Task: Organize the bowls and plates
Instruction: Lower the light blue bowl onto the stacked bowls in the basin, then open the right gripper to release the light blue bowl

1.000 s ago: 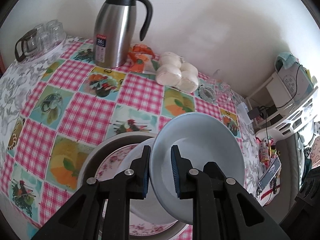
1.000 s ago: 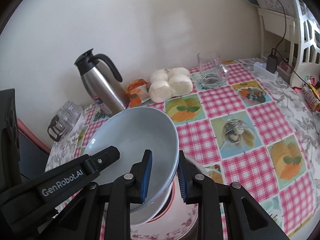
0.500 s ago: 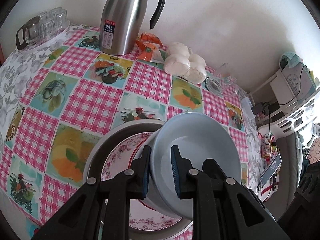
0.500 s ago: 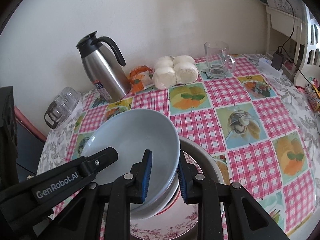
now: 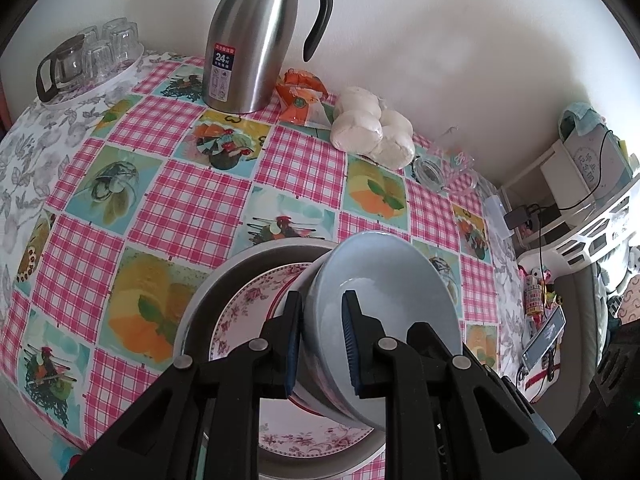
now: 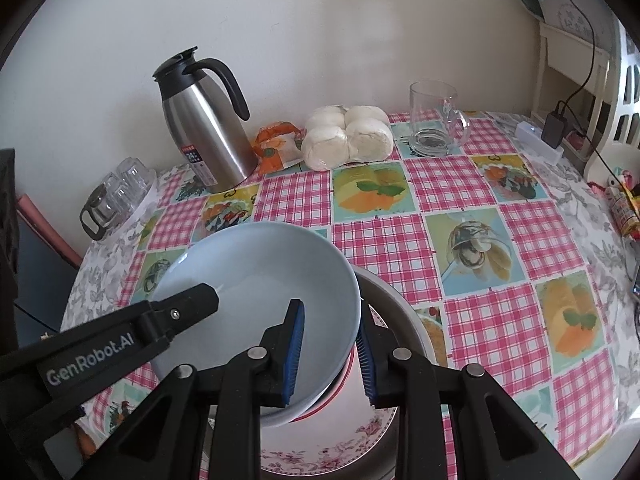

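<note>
Checked cloth point(image 5: 192, 200) — both grippers point(image 5: 320, 340) point(image 6: 330, 354) pinched bowl point(image 5: 384, 280) rim between jaws; lower level, release together.

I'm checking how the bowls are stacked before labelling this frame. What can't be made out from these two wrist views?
- Both views: what lies under the blue bowl; it and the grippers cover it, only a red-trimmed rim peeks out.
- Left wrist view: the floral plate's middle, hidden by the left gripper.
- Right wrist view: whether the right gripper's outer pad touches the bowl wall.
- Left wrist view: thermos lid, cut off at the top edge.
</note>
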A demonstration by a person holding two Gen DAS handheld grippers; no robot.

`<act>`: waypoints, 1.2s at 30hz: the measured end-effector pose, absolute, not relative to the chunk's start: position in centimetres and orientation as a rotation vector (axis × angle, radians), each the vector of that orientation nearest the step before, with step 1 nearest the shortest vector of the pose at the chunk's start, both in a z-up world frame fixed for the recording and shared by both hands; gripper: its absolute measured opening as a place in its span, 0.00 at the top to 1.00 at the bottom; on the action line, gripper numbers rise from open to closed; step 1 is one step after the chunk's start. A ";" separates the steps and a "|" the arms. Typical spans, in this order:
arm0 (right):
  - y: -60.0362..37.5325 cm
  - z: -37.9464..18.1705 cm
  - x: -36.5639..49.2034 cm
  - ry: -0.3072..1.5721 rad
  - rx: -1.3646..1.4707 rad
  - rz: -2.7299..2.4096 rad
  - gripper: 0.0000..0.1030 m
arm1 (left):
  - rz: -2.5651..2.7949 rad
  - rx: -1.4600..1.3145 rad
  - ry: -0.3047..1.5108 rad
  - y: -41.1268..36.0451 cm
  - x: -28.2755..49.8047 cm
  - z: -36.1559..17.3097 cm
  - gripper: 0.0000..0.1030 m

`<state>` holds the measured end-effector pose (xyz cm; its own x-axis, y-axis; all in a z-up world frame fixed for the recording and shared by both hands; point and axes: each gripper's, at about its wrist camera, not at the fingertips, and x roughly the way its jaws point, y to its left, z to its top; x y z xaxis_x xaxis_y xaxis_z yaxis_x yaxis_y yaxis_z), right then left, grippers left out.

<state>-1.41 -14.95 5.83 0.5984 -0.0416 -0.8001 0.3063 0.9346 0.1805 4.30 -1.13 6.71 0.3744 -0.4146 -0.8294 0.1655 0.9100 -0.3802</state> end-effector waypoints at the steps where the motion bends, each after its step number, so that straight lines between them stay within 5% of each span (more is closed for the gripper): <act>1: -14.9 5.8 -1.4 0.911 0.311 -0.206 0.72 | -0.376 -0.250 1.127 -1.1 4.3 6.8 0.80; 20: -15.1 5.8 -1.5 0.911 0.291 -0.219 0.72 | -0.331 -0.244 1.091 -0.3 4.2 7.3 0.80; 22: -15.3 5.9 -1.6 0.907 0.293 -0.225 0.59 | -0.329 -0.243 1.092 -0.2 4.1 7.3 0.78; 25: -15.4 6.1 -1.8 0.897 0.293 -0.227 0.41 | -0.322 -0.243 1.091 0.0 4.0 7.3 0.57; 28: -15.3 6.1 -1.9 0.893 0.286 -0.226 0.30 | -0.304 -0.241 1.083 0.2 3.8 7.4 0.51; 32: -15.3 5.9 -1.9 0.901 0.266 -0.231 0.20 | -0.251 -0.228 1.070 0.8 3.7 7.5 0.27; 36: -15.5 5.9 -2.1 0.893 0.272 -0.235 0.15 | -0.224 -0.230 1.044 1.5 3.5 7.7 0.24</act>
<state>-2.08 -15.54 5.91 0.6053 -0.0875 -0.7911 0.3126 0.9402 0.1352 3.54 1.53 7.74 0.4841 -0.2908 -0.8253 0.0735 0.9533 -0.2929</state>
